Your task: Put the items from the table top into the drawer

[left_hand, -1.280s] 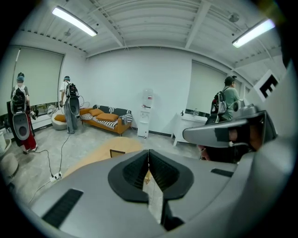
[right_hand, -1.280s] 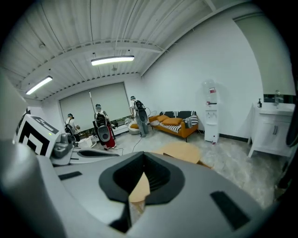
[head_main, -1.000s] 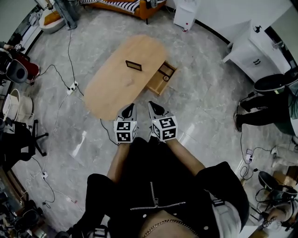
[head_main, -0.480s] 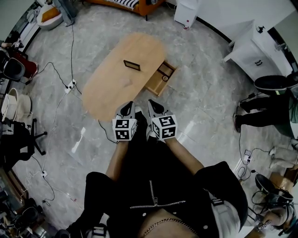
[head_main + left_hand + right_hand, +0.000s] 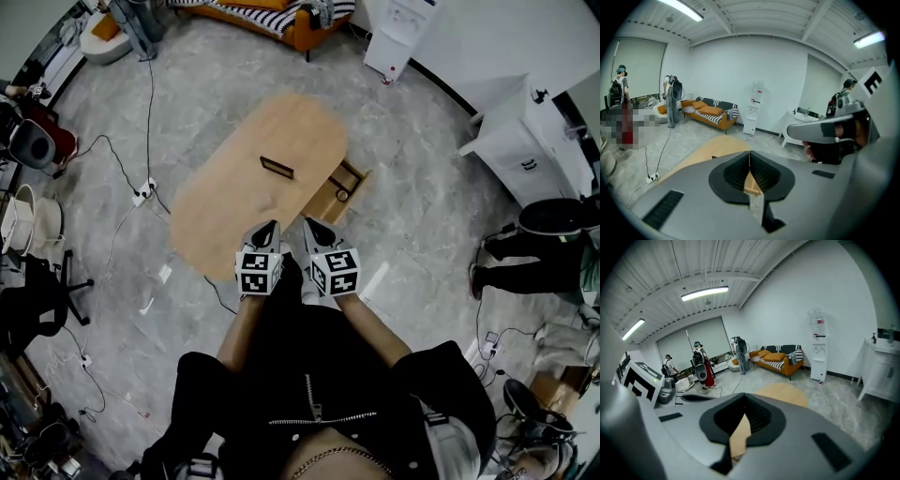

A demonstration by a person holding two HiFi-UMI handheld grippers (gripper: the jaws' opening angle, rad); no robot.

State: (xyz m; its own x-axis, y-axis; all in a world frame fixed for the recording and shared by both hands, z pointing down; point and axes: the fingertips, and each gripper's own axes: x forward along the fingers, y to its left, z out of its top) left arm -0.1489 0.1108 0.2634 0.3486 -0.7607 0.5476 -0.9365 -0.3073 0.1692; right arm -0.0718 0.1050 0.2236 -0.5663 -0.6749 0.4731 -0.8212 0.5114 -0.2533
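**Both grippers shut and empty, short of the table's near end**

You are holding the left gripper (image 5: 266,234) and the right gripper (image 5: 317,232) side by side at the centre of the head view, both pointing up the frame toward the oval wooden table (image 5: 225,192). Each pair of jaws is standing closed tip to tip, with nothing between them; only the tabletop is showing through the notch below the tips.

The one item you can make out on the tabletop is a small dark rectangular thing (image 5: 277,167), lying flat near the table's middle, above your jaws in the frame and well apart from them. Its long axis is running from upper left to lower right, roughly across your line of approach. It is lying almost straight ahead of the left gripper, so that one looks the nearer.

The drawer (image 5: 326,197) is standing open on the table's right edge, just right of the item and closer to your right gripper; a small round thing (image 5: 343,195) is already sitting inside it.
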